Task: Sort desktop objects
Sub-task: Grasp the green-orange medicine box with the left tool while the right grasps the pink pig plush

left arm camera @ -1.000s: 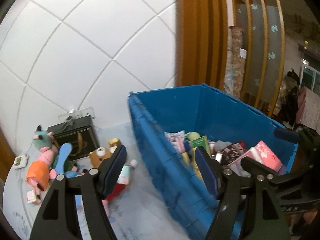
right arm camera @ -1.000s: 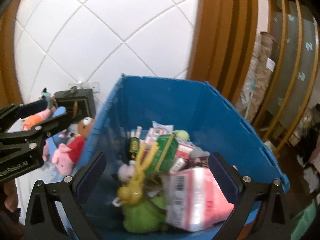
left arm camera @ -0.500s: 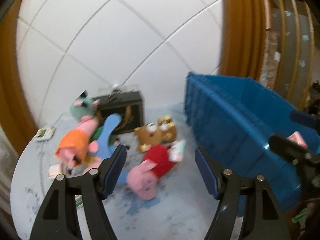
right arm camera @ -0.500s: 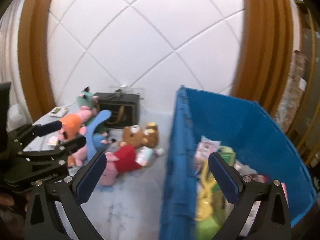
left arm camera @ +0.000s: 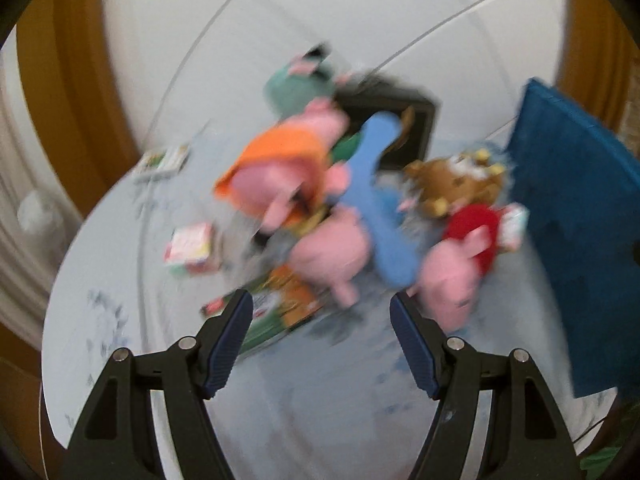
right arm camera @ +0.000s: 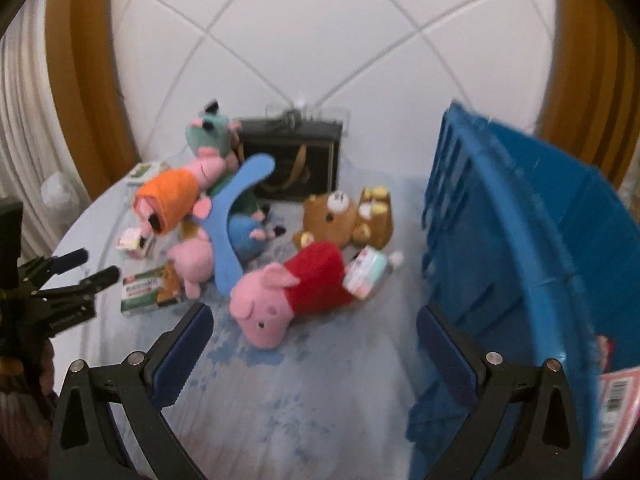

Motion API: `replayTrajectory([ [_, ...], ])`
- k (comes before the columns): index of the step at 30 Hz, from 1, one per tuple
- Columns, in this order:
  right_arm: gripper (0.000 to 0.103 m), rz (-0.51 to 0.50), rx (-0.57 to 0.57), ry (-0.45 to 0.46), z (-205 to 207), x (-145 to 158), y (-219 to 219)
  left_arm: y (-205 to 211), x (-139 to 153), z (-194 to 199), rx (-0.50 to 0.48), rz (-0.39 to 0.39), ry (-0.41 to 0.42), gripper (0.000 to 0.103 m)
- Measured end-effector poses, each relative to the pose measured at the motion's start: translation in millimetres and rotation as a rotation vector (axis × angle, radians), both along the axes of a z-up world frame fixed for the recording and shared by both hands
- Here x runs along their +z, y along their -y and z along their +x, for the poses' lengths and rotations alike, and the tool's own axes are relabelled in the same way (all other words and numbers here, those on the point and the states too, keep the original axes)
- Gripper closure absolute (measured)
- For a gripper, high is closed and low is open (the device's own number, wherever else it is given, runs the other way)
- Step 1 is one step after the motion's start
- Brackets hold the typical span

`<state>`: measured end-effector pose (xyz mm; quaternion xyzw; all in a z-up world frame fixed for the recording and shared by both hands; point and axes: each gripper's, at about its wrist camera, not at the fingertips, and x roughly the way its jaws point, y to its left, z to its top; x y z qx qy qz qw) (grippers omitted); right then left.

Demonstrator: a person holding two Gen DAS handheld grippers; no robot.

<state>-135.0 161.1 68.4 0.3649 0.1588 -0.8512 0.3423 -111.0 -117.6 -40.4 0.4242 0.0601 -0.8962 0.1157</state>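
Note:
A pile of plush toys lies on the round white table: a pink pig in a red dress, a brown bear, a pig in orange, a blue long-necked toy and a teal toy. A green packet and a small pink box lie at the left. My right gripper is open and empty, just in front of the red-dress pig. My left gripper is open and empty, near the pile; it also shows in the right wrist view. The left wrist view is blurred.
A large blue crate stands at the table's right, with a pink packet inside. A black box stands at the back against the white tiled wall. A small card lies at the table's far left.
Both grippers have swung left from above the blue crate to face the plush pile on the table, and moved nearer to it. Both stay open and empty.

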Motion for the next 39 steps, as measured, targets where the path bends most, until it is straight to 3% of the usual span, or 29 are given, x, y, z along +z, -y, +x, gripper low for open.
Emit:
replayTrajectory([
  [6, 0.000, 0.052, -0.032, 0.086, -22, -33, 21, 56, -60, -10, 0.004, -0.019, 0.142, 0.033],
  [14, 0.000, 0.138, -0.116, 0.173, -42, -70, 50, 80, -120, -53, -0.198, -0.011, 0.231, 0.033],
  [19, 0.000, 0.184, -0.186, 0.222, -53, -87, 57, 81, -149, -78, -0.352, -0.070, 0.317, 0.031],
  [21, 0.000, 0.192, -0.213, 0.238, -57, -94, 60, 84, -148, -82, -0.397, -0.053, 0.298, 0.031],
  [22, 0.000, 0.193, -0.226, 0.253, -59, -97, 61, 85, -148, -84, -0.408, -0.044, 0.301, 0.029],
  [25, 0.000, 0.197, -0.246, 0.288, -65, -106, 65, 89, -153, -91, -0.404, -0.033, 0.308, 0.004],
  [28, 0.000, 0.198, -0.254, 0.321, -70, -115, 74, 83, -155, -90, -0.433, -0.002, 0.331, 0.004],
  [30, 0.000, 0.197, -0.246, 0.344, -75, -121, 81, 71, -157, -83, -0.466, -0.061, 0.328, 0.004],
  [32, 0.000, 0.193, -0.242, 0.368, -80, -128, 88, 61, -166, -81, -0.437, -0.193, 0.335, 0.001],
  [35, 0.000, 0.170, -0.244, 0.415, -93, -140, 98, 66, -164, -86, -0.361, -0.150, 0.313, 0.001],
  [39, 0.000, 0.151, -0.249, 0.476, -105, -158, 115, 78, -158, -95, -0.176, -0.050, 0.307, 0.002],
])
